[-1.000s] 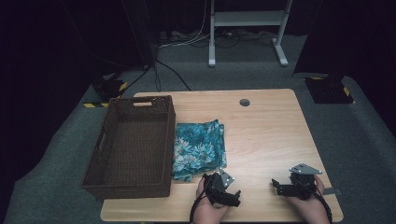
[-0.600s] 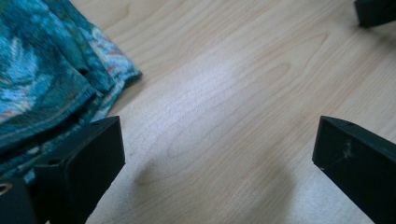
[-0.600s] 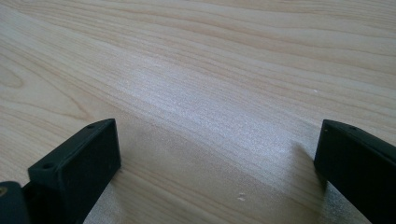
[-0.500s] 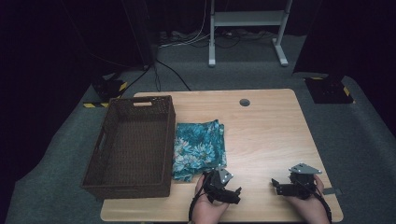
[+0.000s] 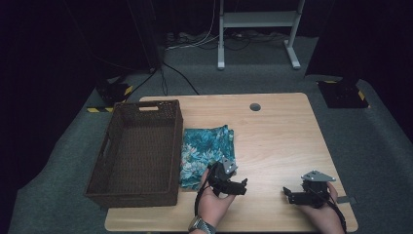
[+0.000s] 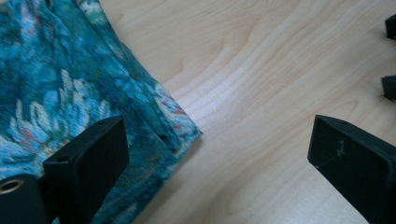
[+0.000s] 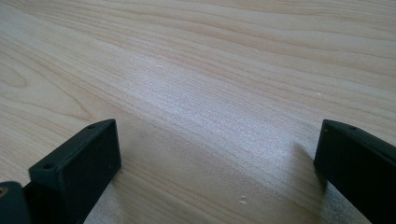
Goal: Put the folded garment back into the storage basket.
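My left tongs (image 5: 239, 185) sit spread wide at the near edge of the bench (image 5: 277, 141), gripping nothing, just beside the near right corner of the folded teal floral cloth (image 5: 207, 153). My right tongs (image 5: 288, 195) rest further along the same near edge, jaws likewise parted and empty, well apart from the cloth.

The cloth lies flat on the bench, its long left side against the wall of the brown wicker basket (image 5: 139, 151), which stands open at the bench's left end with nothing visible inside. Beyond them the bench runs bare to a round cable hole (image 5: 254, 107) near its far edge, and past that stands a white desk frame (image 5: 255, 29) on the grey carpet.

I judge the work hardly begun: the cloth seems meant for the basket, yet it is not gripped or lifted, and the whole carry remains. The pick-up at that corner looks like the step in hand.

The left gripper view gives me what the high view cannot: the cloth's stacked folded layers (image 6: 154, 121) at the corner, with one jaw over the fabric and the other over bare wood. The right gripper view shows bare wood grain (image 7: 205, 93) between its jaws. The high view alone places the basket.
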`<control>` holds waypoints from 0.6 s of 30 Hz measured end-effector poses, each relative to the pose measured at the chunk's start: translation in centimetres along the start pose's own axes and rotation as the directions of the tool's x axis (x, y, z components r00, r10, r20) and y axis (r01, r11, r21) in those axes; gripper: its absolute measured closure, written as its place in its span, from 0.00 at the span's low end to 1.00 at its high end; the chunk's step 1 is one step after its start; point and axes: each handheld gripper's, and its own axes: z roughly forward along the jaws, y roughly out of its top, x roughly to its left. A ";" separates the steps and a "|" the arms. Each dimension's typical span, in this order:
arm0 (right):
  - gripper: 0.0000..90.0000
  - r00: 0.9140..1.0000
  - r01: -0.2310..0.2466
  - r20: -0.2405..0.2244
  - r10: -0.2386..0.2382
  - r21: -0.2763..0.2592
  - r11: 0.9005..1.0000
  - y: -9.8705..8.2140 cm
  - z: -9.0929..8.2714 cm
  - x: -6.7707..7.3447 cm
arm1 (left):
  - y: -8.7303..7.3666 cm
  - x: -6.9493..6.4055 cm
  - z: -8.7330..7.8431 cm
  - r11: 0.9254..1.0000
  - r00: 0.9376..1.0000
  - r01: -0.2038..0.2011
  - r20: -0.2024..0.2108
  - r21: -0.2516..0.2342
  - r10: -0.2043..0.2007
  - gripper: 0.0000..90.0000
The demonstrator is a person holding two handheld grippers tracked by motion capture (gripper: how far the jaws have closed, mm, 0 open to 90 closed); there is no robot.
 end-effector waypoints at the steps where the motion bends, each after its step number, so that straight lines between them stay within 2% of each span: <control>1: 0.01 1.000 0.000 0.000 0.000 0.000 1.000 0.0 0.0 0.0 | 0.2 0.1 0.0 1.000 1.000 0.001 -0.007 -0.002 -0.001 0.06; 8: 0.01 1.000 0.001 -0.001 -0.001 0.000 1.000 0.0 0.0 0.0 | 1.8 1.5 0.7 1.000 0.999 -0.013 -0.034 -0.005 0.012 0.09; 18: 0.01 1.000 0.001 -0.003 -0.001 0.000 1.000 0.0 0.0 0.0 | 3.5 3.6 2.3 1.000 0.998 0.010 -0.055 0.016 -0.009 0.11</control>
